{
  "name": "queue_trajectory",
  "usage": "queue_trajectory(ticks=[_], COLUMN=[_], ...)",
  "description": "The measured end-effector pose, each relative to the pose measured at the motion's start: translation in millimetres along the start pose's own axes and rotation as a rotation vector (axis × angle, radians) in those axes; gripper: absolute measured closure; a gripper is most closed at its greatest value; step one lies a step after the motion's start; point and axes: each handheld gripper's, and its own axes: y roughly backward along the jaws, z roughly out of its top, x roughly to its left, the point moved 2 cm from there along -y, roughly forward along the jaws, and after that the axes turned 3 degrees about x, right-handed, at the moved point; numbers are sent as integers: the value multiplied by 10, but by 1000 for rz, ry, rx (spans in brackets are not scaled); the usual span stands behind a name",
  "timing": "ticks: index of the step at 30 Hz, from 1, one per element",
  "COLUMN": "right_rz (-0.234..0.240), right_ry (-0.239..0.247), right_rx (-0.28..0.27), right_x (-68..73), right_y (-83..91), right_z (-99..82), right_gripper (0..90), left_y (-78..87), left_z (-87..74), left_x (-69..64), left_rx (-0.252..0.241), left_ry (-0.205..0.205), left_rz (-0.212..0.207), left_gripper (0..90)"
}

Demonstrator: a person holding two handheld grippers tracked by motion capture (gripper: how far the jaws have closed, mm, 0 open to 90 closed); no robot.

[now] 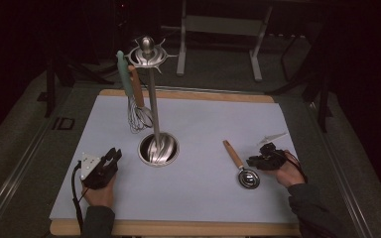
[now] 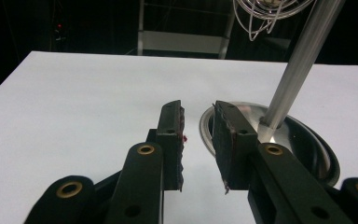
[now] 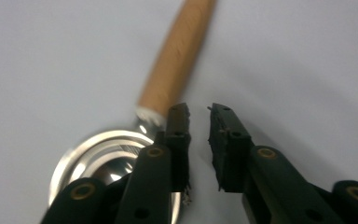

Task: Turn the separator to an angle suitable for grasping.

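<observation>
At the table, we see the wooden-handled ladle (image 1: pixel 240 166) lying flat on the white mat (image 1: pixel 198 198), well to the right of the steel utensil stand (image 1: pixel 155 104) that serves as our landmark. The ladle's shiny bowl lies nearer the person and its handle angles up and back toward the stand's base (image 1: pixel 158 148).

The right gripper (image 1: pixel 259 161) sits just beside the ladle's bowl, on the side away from the stand. In the right gripper view, the right gripper (image 3: pixel 199 116) has its jaws parted with bare mat in the gap. The ladle (image 3: pixel 168 93) lies just left of the left-hand jaw, its bowl low by that jaw and its handle running up and away. We see nothing clasped: the jaws stand released, clear of the ladle.

The right hand (image 1: pixel 288 173) rests low at the mat's right edge, the sleeve entering from the bottom, with the gripper pointing across the mat toward the stand.

The left gripper (image 1: pixel 110 157) sits on the near left of the stand's base, resting on the mat, its hand (image 1: pixel 99 193) behind it. It points up and right toward the base. In the left gripper view, the left gripper (image 2: pixel 198 116) has its jaws apart and grasps nothing; the base (image 2: pixel 303 135) and the pole rise just beyond the right-hand jaw.

From the stand's top hang a whisk (image 1: pixel 139 116) and a green-handled utensil (image 1: pixel 124 74), on the stand's left side.
</observation>
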Motion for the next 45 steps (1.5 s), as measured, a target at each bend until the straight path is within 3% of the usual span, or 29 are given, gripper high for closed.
queue_trajectory(ticks=[7, 14, 18, 23, 30, 37, 40, 45], right_rz=[47, 91, 109, 133, 127, 125, 97, 84], right_ry=[-2, -50, -113, -150, -178, -168, -123, -94], right_rx=[-10, 10, 45, 67, 112, 123, 126, 118], right_x=[97, 107, 80, 60, 48, 88, 147, 182], right_y=[-57, -148, -194, -217, -304, -328, -331, -321], right_z=[134, 193, 209, 222, 244, 272, 299, 325], right_gripper=[689, 690, 696, 680, 645, 706, 708, 709], left_y=[-1, 2, 3, 3, 4, 4, 4, 5], left_z=[-3, -3, -4, -4, -3, -3, -3, -3], left_x=[-11, -14, -17, -20, -21, -25, -26, -26], left_rx=[1, 2, 1, 2, 2, 5, 5, 4], left_ry=[-7, -9, -10, -11, -14, -19, -19, -18], left_rz=[-1, -1, 0, 0, 1, 2, 2, 2], left_gripper=[724, 720, 720, 719, 720, 719, 720, 720])
